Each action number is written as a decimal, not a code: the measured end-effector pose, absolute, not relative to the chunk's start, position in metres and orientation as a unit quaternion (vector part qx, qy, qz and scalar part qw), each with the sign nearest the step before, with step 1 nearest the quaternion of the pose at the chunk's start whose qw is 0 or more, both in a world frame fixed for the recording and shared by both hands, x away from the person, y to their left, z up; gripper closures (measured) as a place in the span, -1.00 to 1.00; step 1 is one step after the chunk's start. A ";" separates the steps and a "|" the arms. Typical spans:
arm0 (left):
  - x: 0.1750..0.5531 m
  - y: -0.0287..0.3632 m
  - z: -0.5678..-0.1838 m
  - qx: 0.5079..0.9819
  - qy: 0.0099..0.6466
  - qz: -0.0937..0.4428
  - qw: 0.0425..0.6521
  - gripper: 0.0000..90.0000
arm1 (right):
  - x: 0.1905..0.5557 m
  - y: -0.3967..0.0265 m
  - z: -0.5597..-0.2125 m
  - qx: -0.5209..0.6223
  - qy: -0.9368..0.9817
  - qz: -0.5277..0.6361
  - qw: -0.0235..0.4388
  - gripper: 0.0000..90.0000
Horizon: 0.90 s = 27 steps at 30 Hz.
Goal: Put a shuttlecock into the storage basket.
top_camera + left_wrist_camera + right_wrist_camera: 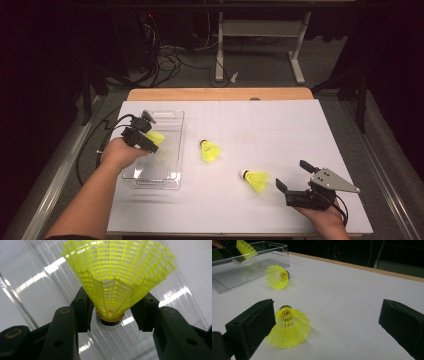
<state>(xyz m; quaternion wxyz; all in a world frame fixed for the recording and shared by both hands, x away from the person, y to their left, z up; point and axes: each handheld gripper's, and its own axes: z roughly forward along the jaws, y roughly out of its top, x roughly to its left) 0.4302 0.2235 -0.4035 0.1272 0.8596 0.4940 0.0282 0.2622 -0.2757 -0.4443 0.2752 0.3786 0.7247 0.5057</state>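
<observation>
My left gripper (148,133) hangs over the clear plastic tray (176,150), shut on a yellow shuttlecock (157,138). In the left gripper view its jaws pinch the skirt just above the cork base, and the mesh cone (117,272) fans out away from the camera over the tray floor. Two more yellow shuttlecocks lie on the white table top: one (210,150) just right of the tray, another (255,180) nearer the front. My right gripper (294,175) rests open at the front right, and that nearer shuttlecock (289,327) lies beside its left jaw, untouched.
The tray (262,250) has nothing lying on its floor. The white table top (280,130) ends in a wooden strip at the far edge. Beyond it are desk legs (219,45) and cables on a dark floor.
</observation>
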 end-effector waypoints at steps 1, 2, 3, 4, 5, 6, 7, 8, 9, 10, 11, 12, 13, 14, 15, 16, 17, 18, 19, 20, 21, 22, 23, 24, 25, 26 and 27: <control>0.430 0.225 -0.403 0.859 0.495 0.026 0.127 0.22 | 0.262 -0.276 -0.445 0.380 0.724 0.506 0.274 -0.98; 0.431 0.227 -0.403 0.858 0.497 0.025 0.126 0.22 | 0.262 -0.276 -0.445 0.380 0.724 0.506 0.274 -0.98; 0.431 0.228 -0.403 0.857 0.499 0.023 0.125 0.22 | 0.262 -0.276 -0.445 0.380 0.725 0.506 0.274 -0.98; 0.432 0.230 -0.403 0.856 0.501 0.016 0.125 0.23 | 0.263 -0.276 -0.445 0.380 0.724 0.506 0.274 -0.98; 0.432 0.231 -0.403 0.854 0.505 0.010 0.124 0.24 | 0.263 -0.276 -0.445 0.380 0.724 0.506 0.274 -0.98; 0.432 0.231 -0.404 0.855 0.505 0.008 0.119 0.24 | 0.263 -0.276 -0.445 0.381 0.724 0.506 0.273 -0.98; 0.432 0.231 -0.404 0.855 0.505 0.010 0.118 0.22 | 0.263 -0.276 -0.445 0.380 0.725 0.506 0.273 -0.98; 0.433 0.232 -0.404 0.854 0.506 0.013 0.119 0.22 | 0.263 -0.276 -0.445 0.380 0.725 0.506 0.274 -0.98; 0.433 0.231 -0.404 0.853 0.507 0.012 0.119 0.21 | 0.263 -0.276 -0.445 0.379 0.725 0.506 0.274 -0.98; 0.433 0.231 -0.405 0.854 0.507 0.013 0.119 0.21 | 0.263 -0.276 -0.445 0.379 0.725 0.506 0.274 -0.98; 0.433 0.231 -0.404 0.854 0.507 0.014 0.119 0.20 | 0.263 -0.276 -0.445 0.380 0.724 0.506 0.274 -0.98; 0.433 0.230 -0.404 0.854 0.507 0.014 0.120 0.20 | 0.263 -0.276 -0.445 0.380 0.724 0.506 0.274 -0.98; 0.433 0.230 -0.404 0.854 0.506 0.014 0.121 0.20 | 0.262 -0.276 -0.445 0.380 0.725 0.505 0.275 -0.98; 0.433 0.229 -0.404 0.853 0.507 0.013 0.123 0.20 | 0.262 -0.276 -0.445 0.380 0.724 0.505 0.275 -0.98; 0.433 0.229 -0.404 0.855 0.504 0.012 0.125 0.19 | 0.262 -0.276 -0.445 0.380 0.724 0.505 0.275 -0.98; 0.433 0.229 -0.403 0.856 0.500 0.012 0.128 0.19 | 0.262 -0.276 -0.445 0.380 0.724 0.505 0.275 -0.98; 0.433 0.229 -0.403 0.856 0.501 0.012 0.129 0.20 | 0.263 -0.276 -0.445 0.380 0.724 0.505 0.274 -0.98; 0.433 0.229 -0.403 0.854 0.503 0.014 0.129 0.19 | 0.263 -0.276 -0.445 0.380 0.725 0.505 0.275 -0.97; 0.433 0.229 -0.403 0.855 0.503 0.013 0.128 0.19 | 0.263 -0.276 -0.445 0.380 0.725 0.505 0.275 -0.97; 0.433 0.229 -0.404 0.855 0.504 0.014 0.126 0.19 | 0.263 -0.276 -0.445 0.380 0.725 0.505 0.275 -0.97; 0.434 0.228 -0.404 0.854 0.506 0.012 0.122 0.19 | 0.263 -0.275 -0.445 0.380 0.725 0.505 0.275 -0.97; 0.434 0.228 -0.405 0.854 0.505 0.007 0.120 0.19 | 0.263 -0.275 -0.445 0.380 0.724 0.505 0.275 -0.97; 0.434 0.227 -0.406 0.856 0.504 0.007 0.117 0.19 | 0.263 -0.275 -0.445 0.380 0.724 0.505 0.275 -0.97; 0.434 0.227 -0.405 0.855 0.505 0.009 0.119 0.18 | 0.263 -0.276 -0.445 0.380 0.724 0.505 0.275 -0.97; 0.435 0.228 -0.405 0.854 0.506 0.009 0.122 0.18 | 0.263 -0.276 -0.445 0.381 0.724 0.505 0.275 -0.97; 0.435 0.228 -0.404 0.853 0.506 0.010 0.125 0.18 | 0.263 -0.276 -0.446 0.381 0.724 0.504 0.275 -0.97; 0.435 0.228 -0.404 0.853 0.507 0.011 0.127 0.17 | 0.263 -0.276 -0.446 0.381 0.724 0.505 0.274 -0.97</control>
